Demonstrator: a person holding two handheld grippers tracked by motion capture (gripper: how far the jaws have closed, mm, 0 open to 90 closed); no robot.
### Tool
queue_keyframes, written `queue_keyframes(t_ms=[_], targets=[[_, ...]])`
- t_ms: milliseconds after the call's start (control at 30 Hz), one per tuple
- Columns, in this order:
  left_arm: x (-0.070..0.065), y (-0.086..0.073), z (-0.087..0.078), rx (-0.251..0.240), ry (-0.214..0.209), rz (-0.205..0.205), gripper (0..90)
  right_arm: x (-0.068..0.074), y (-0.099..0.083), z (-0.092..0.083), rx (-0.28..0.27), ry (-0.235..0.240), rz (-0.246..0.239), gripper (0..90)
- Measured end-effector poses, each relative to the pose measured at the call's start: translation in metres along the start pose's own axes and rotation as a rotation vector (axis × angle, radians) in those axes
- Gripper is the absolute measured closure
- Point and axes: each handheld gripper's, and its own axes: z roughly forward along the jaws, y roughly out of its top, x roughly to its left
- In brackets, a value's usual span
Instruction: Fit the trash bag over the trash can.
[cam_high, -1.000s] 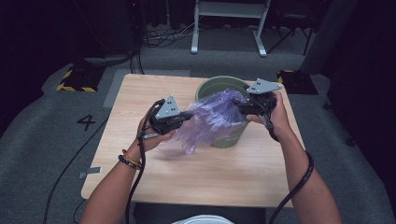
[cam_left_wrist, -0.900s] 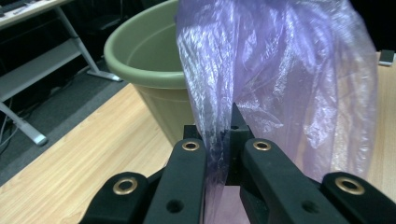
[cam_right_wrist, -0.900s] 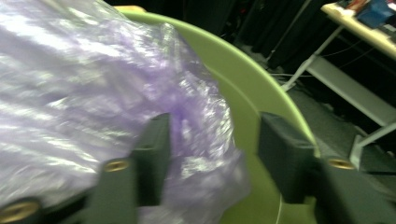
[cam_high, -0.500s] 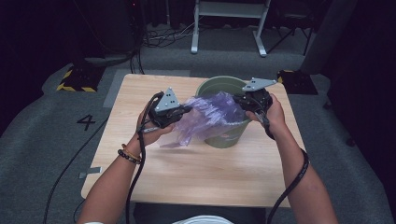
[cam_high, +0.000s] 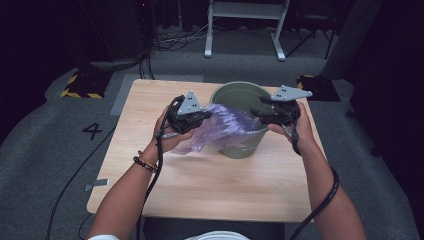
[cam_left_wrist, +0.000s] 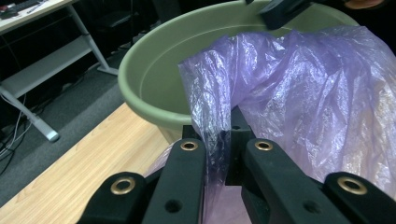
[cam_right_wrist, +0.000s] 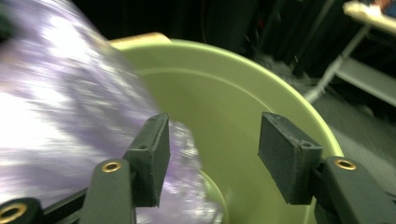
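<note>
A crumpled purple plastic bag (cam_high: 225, 125) hangs over the near rim of a green bucket (cam_high: 240, 92) on the table. My left gripper (cam_high: 206, 116) is shut on the bag's left edge; in the left gripper view a fold of the bag (cam_left_wrist: 308, 93) is pinched between the jaws of the left gripper (cam_left_wrist: 218, 135), in front of the bucket (cam_left_wrist: 154, 70). My right gripper (cam_high: 255, 112) hovers over the bucket's right side. Its jaws have just been opening. In the blurred right gripper view the right gripper (cam_right_wrist: 212, 149) frames the bucket's inside (cam_right_wrist: 224, 84), gripping nothing, with the bag (cam_right_wrist: 60, 107) beside its left jaw.
The bucket stands toward the back right of the wooden table (cam_high: 200, 180). Cables trail from both grippers over the near edge. Beyond the table are a white metal frame (cam_high: 245, 25) and a yellow-black block (cam_high: 80, 85) on the grey floor.
The left gripper has carried its edge of the bag up and toward the bucket. The right jaws have opened, and the bag no longer stretches up to them.
</note>
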Motion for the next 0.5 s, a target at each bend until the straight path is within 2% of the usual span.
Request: queue_keyframes(t_ms=[133,200,267,333,500], targets=[[-0.004,0.001,0.002,0.010,-0.006,0.011,86.6,0.018,-0.006,-0.023,-0.082,0.067,-0.036,41.4],[-0.005,0.001,0.003,0.013,-0.008,0.009,85.7,0.029,-0.008,-0.031,-0.101,0.111,-0.048,39.5],[-0.008,0.001,0.004,0.018,-0.005,0.013,84.5,0.041,-0.010,-0.035,-0.113,0.149,-0.084,38.0],[-0.010,0.002,0.006,0.023,-0.007,0.018,83.3,0.052,-0.011,-0.036,-0.117,0.180,-0.108,36.3],[-0.014,0.004,0.008,0.031,-0.003,0.020,79.8,0.072,-0.011,-0.024,-0.099,0.185,-0.175,36.4]])
